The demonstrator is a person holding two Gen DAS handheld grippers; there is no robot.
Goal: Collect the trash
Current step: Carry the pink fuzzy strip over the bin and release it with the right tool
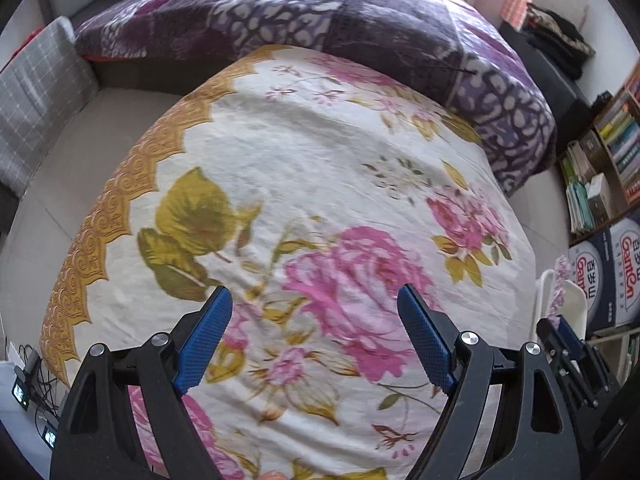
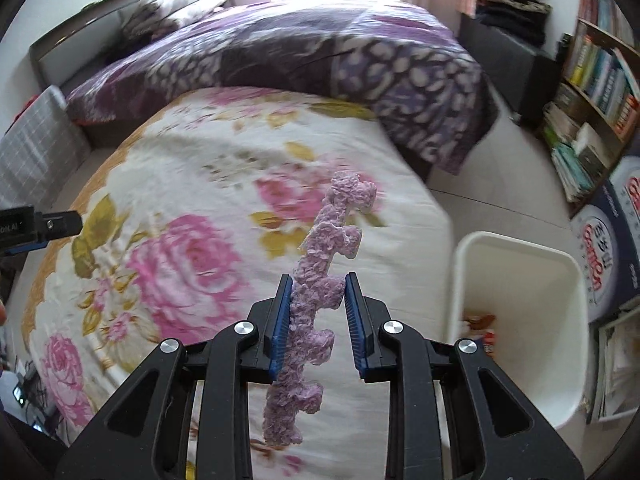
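Note:
A long, lumpy purple foam strip [image 2: 324, 232] with side tabs stands upright between the blue pads of my right gripper [image 2: 319, 278], which is shut on its middle and holds it above the floral bed sheet [image 2: 192, 184]. To its right, a white bin [image 2: 516, 240] stands on the floor beside the bed, with some wrappers [image 2: 480, 322] at its bottom. My left gripper [image 1: 315, 292] hangs open over the floral bed sheet [image 1: 304, 152] with nothing between its fingers. The left wrist view also catches the purple strip [image 1: 560, 280] and the white bin [image 1: 576, 308] at the right edge.
A purple patterned quilt [image 2: 304, 56] is piled across the far half of the bed. A bookshelf [image 2: 592, 80] and printed cartons [image 2: 600, 248] line the right wall behind the bin. A grey checked cushion [image 1: 36, 112] sits at the left, and cables and devices [image 1: 28, 384] lie on the floor.

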